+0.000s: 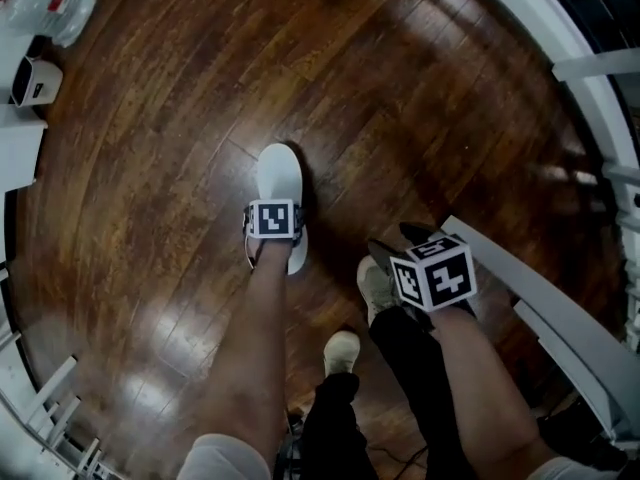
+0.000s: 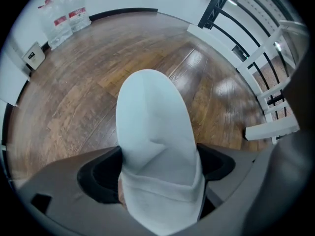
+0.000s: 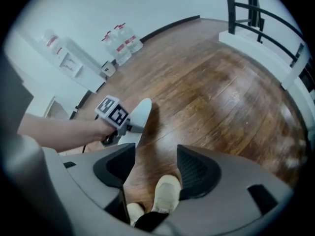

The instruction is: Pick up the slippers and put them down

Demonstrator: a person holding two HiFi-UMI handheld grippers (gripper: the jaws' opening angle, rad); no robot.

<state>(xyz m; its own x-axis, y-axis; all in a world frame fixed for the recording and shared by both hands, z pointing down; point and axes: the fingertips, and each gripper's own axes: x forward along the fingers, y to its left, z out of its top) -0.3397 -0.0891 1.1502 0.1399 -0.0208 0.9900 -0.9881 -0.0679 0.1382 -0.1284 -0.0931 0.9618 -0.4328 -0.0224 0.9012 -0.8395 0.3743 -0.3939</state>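
A white slipper [image 1: 279, 180] hangs toe-first just above the dark wooden floor [image 1: 160, 188], and my left gripper [image 1: 274, 230] is shut on its heel end. In the left gripper view the slipper [image 2: 153, 132] fills the middle, pinched between the two dark pads [image 2: 101, 178]. My right gripper [image 1: 402, 245] is lower right in the head view, tilted down, open, with nothing between its pads [image 3: 197, 171]. Through its gap I see only floor and the person's own pale shoes [image 3: 165, 194]. The right gripper view also shows the slipper [image 3: 139, 117] under the left marker cube. No second slipper shows.
The person's pale shoes [image 1: 376, 288] stand on the floor just below the right gripper. Water bottles [image 1: 48, 0] and a small white box [image 1: 34, 80] sit at the far left by the wall. A white rail [image 1: 560, 313] runs along the right side.
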